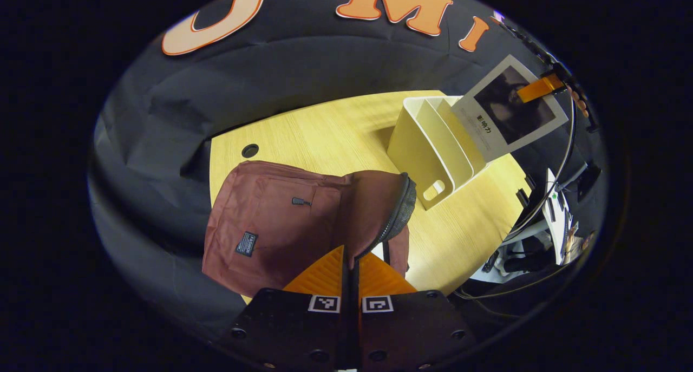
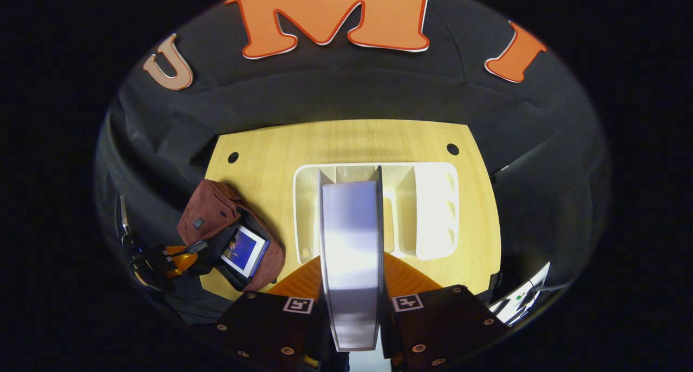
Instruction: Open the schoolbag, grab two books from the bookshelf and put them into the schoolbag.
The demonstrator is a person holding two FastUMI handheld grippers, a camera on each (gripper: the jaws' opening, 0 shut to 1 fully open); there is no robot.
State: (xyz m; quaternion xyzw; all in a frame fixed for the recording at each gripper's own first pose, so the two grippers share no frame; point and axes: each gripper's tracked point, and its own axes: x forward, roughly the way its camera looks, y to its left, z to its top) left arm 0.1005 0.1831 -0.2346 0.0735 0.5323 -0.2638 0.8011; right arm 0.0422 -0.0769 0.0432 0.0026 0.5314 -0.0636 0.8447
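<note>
**Second book lifted, bag held open**

My right gripper (image 2: 351, 285) is clamped on a grey-covered book (image 2: 351, 253), both fingers pressed against its sides, spine edge toward the camera. In the left gripper view the same book (image 1: 509, 109) hangs tilted above the right end of the bookshelf (image 1: 433, 150), clear of its slots, its cover showing a dark photo inside a pale border, with the right gripper's finger (image 1: 538, 87) pinching its upper edge.

The cream bookshelf (image 2: 427, 209) stands on the table, behind the book in the right gripper view; the compartments I can see into look bare.

The maroon schoolbag (image 1: 270, 226) lies on the left part of the table, front pocket up, zipped mouth toward the shelf. My left gripper (image 1: 351, 266) is pinched together on the rim of that mouth, fabric caught between the fingers. From the right gripper view the schoolbag (image 2: 208, 215) gapes open, and a book with a blue cover (image 2: 243, 250) sits inside it; the left gripper (image 2: 176, 258) is at the bag's near edge.

Everything rests on a light wooden table (image 1: 325, 128) with round cable holes (image 1: 249, 150), black cloth wall (image 2: 346, 90) behind.
</note>
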